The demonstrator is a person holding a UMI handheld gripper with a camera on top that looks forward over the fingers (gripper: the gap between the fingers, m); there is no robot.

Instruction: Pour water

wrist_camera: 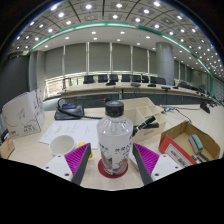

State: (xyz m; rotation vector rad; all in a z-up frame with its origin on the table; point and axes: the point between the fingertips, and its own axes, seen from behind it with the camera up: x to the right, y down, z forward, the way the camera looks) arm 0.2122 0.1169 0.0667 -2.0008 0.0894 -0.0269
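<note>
Between the gripper's [113,160] matt purple pads [147,157] stands a clear, glossy plastic bottle [114,143] with a dark plastic cap [115,108] and a paper-like label. The worktop [75,135] beneath looks smooth, pale and matt. Right of the gripper sits a brown cardboard box [186,143].

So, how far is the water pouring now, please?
Done: the hand-held gripper has reached the bottle, which stands between its fingers. In hand: the grasp; whether the pads already press on it is unclear. Left: the cap is on, the bottle upright, so nothing is poured.
</note>
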